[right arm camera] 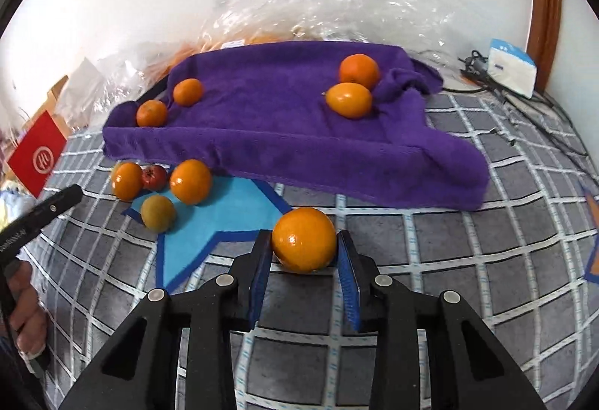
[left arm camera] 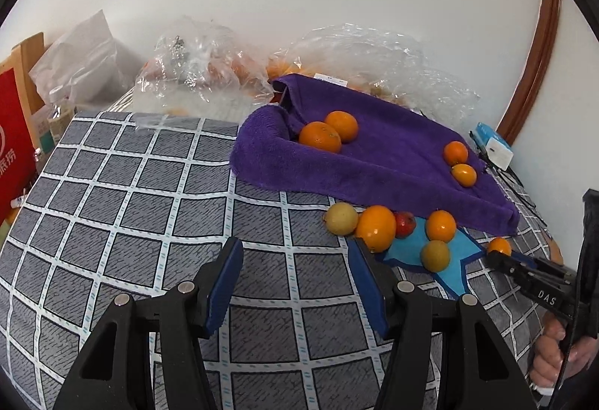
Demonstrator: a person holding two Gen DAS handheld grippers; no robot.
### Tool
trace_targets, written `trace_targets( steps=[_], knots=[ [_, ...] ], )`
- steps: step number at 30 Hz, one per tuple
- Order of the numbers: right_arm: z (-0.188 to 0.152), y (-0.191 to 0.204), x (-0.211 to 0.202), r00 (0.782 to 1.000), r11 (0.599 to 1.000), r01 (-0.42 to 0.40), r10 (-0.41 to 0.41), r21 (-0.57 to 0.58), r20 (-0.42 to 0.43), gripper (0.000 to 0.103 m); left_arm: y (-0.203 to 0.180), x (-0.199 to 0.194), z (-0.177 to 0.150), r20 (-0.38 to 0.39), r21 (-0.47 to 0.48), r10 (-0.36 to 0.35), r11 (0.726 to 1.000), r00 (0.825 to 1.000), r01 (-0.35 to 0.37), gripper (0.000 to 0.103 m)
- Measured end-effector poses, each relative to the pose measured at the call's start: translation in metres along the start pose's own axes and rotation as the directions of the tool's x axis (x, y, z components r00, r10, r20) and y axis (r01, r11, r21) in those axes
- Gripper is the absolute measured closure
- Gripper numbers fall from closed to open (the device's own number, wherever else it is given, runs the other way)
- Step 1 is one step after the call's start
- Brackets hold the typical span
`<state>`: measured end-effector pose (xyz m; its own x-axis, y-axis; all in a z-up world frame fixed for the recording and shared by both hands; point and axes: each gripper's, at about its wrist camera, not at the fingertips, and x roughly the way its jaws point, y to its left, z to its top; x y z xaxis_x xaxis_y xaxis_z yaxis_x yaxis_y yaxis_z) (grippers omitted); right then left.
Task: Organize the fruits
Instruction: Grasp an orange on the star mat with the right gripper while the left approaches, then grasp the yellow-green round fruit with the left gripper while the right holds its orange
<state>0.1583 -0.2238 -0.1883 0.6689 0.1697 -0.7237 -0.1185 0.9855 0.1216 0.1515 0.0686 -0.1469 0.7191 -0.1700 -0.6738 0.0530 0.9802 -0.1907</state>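
Observation:
A purple towel lies on the checkered table with two oranges at its left and two at its right. Several fruits cluster on a blue star mat: oranges, yellow-green fruits and a small red one. My right gripper has its pads on both sides of an orange on the table. My left gripper is open and empty, left of the cluster.
Clear plastic bags of fruit lie behind the towel against the wall. A red box stands at the left. A white-blue box with cables sits at the right.

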Motion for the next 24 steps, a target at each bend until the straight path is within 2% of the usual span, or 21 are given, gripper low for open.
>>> trace_targets(
  steps=[4, 6, 8, 13, 16, 19, 24],
  knots=[
    [0.017, -0.003, -0.012, 0.999, 1.0, 0.017, -0.016, -0.021, 0.036, 0.068, -0.01, -0.005, 0.013, 0.003, 0.026, -0.034, 0.999, 0.999, 0.034, 0.049],
    [0.026, -0.005, -0.016, 0.998, 1.0, 0.006, -0.005, -0.02, 0.058, 0.068, -0.021, -0.001, 0.023, -0.007, 0.072, 0.024, 0.997, 1.0, -0.024, 0.049],
    [0.03, -0.007, -0.017, 0.997, 1.0, 0.005, -0.004, -0.017, 0.074, 0.068, -0.027, 0.008, 0.027, -0.029, 0.091, 0.04, 0.995, 0.999, -0.037, 0.054],
    [0.019, -0.014, -0.005, 0.996, 1.0, -0.026, 0.027, -0.005, 0.082, 0.068, -0.029, 0.028, 0.025, -0.08, 0.082, 0.051, 0.996, 0.995, -0.044, 0.065],
    [0.02, -0.015, 0.001, 0.998, 1.0, 0.0, 0.0, 0.0, 0.068, 0.068, -0.03, 0.034, 0.026, -0.101, 0.077, 0.029, 0.997, 0.995, -0.021, 0.065],
    [0.02, -0.016, -0.003, 0.996, 1.0, -0.014, 0.013, 0.008, 0.089, 0.068, -0.033, 0.041, 0.03, -0.107, 0.08, 0.024, 0.997, 0.994, -0.015, 0.067],
    [0.017, -0.018, 0.001, 0.997, 1.0, -0.009, 0.007, 0.018, 0.072, 0.068, -0.038, 0.056, 0.03, -0.149, 0.088, 0.02, 0.996, 0.989, -0.007, 0.067]
  ],
)
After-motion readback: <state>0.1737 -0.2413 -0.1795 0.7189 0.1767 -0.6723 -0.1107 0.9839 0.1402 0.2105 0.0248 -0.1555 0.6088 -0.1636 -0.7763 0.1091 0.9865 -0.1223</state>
